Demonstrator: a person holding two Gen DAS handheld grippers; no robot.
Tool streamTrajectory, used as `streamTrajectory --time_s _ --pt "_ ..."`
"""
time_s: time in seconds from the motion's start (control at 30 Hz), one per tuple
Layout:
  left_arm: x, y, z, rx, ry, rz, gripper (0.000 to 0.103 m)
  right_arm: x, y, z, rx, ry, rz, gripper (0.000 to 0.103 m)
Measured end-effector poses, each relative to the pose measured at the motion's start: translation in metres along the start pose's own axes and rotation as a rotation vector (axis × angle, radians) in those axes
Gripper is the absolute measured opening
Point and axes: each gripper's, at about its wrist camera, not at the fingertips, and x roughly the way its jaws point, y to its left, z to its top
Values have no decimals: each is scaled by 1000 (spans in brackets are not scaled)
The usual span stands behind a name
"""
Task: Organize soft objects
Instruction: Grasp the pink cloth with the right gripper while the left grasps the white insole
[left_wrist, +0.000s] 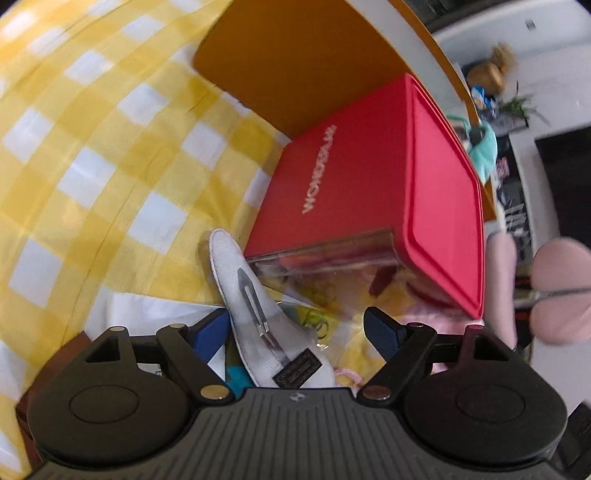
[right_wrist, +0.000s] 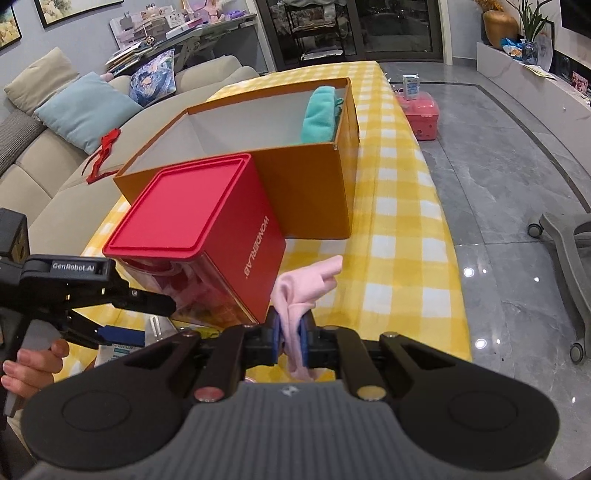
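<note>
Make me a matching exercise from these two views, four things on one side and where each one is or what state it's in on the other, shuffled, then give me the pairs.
Things:
1. pink cloth
2. teal cloth
3. white sock
4. red box

Places or states:
A. lying inside the orange box, at its far end
B. lying between the open fingers of the left gripper
C. pinched in the right gripper
D. standing on the yellow checked cloth, lid closed

Pairs: 1-C, 2-A, 3-B, 4-D
</note>
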Motion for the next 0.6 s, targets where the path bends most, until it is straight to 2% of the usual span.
streamTrajectory --time_s 0.07,0.17,0.2,0.23,0.3,0.37,0.4,0.6 --pt "0 3 -2 -33 -19 1 85 -1 0 0 2 -7 4 9" --pt "1 -6 -5 52 -11 76 66 -2 -1 0 0 -7 6 9" --pt "2 -10 -5 82 -8 106 54 -1 -1 1 2 -3 8 9" --pt "3 -12 -6 98 -9 133 37 0 -1 0 3 2 11 9" --pt "8 -12 -9 94 0 169 30 2 -1 0 6 12 12 9" --pt "7 -12 -11 81 0 164 26 2 1 -1 0 11 3 8" --pt "7 -12 -12 71 2 160 18 2 1 -1 -2 7 -1 8" --pt "-9 -1 -17 3 -28 77 7 3 -1 -1 -1 18 -25 9"
